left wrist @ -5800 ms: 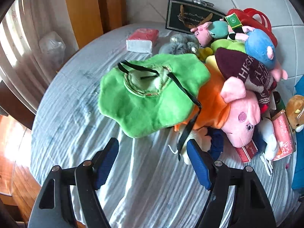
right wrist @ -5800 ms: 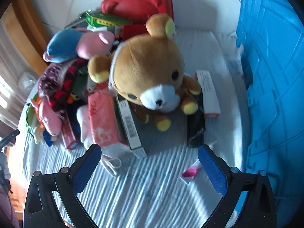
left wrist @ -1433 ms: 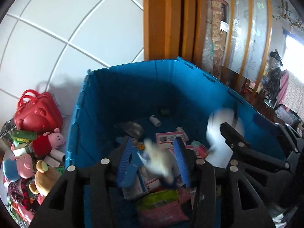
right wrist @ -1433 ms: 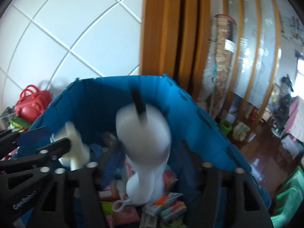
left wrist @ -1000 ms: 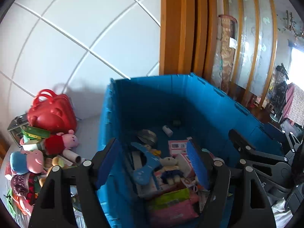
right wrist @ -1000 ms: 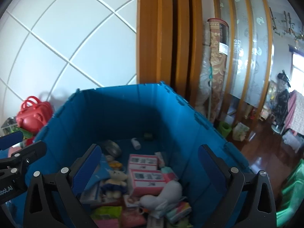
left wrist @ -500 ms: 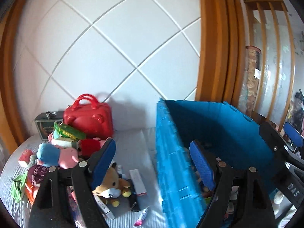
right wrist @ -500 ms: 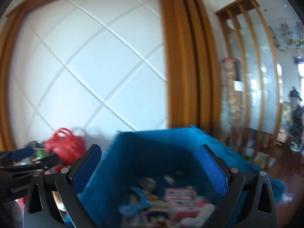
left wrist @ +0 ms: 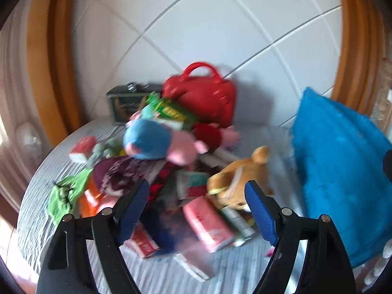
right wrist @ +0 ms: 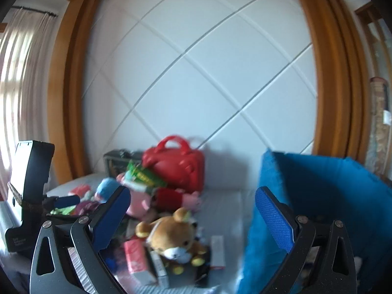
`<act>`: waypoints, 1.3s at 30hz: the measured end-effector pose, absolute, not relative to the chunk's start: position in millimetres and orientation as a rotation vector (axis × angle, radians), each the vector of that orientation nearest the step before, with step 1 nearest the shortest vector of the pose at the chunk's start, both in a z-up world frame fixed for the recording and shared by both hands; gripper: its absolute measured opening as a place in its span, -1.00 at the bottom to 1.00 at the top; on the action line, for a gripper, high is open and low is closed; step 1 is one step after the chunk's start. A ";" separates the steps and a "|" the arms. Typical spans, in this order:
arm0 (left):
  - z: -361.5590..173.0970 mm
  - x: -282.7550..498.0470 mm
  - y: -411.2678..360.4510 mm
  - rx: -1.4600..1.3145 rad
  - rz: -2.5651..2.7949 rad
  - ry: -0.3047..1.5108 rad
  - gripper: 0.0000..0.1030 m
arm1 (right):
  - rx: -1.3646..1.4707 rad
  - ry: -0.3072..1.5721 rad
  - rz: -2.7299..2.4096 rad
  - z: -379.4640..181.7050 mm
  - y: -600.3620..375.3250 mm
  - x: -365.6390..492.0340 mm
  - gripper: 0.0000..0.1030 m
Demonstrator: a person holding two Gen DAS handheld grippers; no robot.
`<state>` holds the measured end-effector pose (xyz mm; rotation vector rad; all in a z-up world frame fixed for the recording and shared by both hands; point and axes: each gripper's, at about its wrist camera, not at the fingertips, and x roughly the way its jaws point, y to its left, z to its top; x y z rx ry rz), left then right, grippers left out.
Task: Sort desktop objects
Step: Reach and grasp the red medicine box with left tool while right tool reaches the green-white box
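In the lower middle of the right wrist view, a brown plush bear with a white muzzle and yellow paws [right wrist: 172, 240] lies on the grey striped cloth of the desk [right wrist: 220, 210], at the near edge of a heap of toys and cartons. In the left wrist view the same bear [left wrist: 238, 183] sits right of centre, just beside the tall blue plastic crate [left wrist: 343, 186] that fills the right of the frame. The crate is judged to be where the sorted things go.

The bear is judged light, soft and squashy, not fragile. Its pile should give under the pads, so a pinch across the round head or the belly would probably hold better than one on a thin limb. Its long axis runs from the upper left to the lower right of the right wrist view, and the face points down toward the lower edge of the frame.

A pink soft-wrapped packet [right wrist: 134, 252] and a white carton [right wrist: 218, 247] lie touching or just beside the bear. A red hard case with a handle [right wrist: 176, 164] stands behind the heap against the wall.

The left hand-held gripper [left wrist: 197, 210] is spread wide and holds nothing. The right hand-held gripper [right wrist: 192, 212] is likewise released, its jaws apart and empty, above the heap.
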<state>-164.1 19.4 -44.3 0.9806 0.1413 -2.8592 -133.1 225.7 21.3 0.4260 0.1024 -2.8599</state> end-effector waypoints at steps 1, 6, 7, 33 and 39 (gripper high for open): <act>-54.3 -163.0 9.0 1.003 -2.831 0.145 0.55 | 0.474 0.110 -2.848 10.1 216.4 -138.0 1.00; -121.1 -163.7 -38.3 1.187 -2.687 0.180 0.55 | 0.778 0.149 -2.766 -59.8 190.0 -164.6 1.00; -135.8 -164.7 -45.3 1.222 -2.662 0.189 0.55 | 0.829 0.146 -2.745 -73.3 190.8 -168.6 1.00; -268.1 -190.1 -106.0 1.439 -2.478 0.467 0.22 | 1.320 0.157 -2.546 -195.1 193.0 -223.8 0.32; -271.5 -192.9 -97.1 1.495 -2.441 0.472 0.22 | 1.342 0.173 -2.504 -207.5 182.3 -233.1 0.32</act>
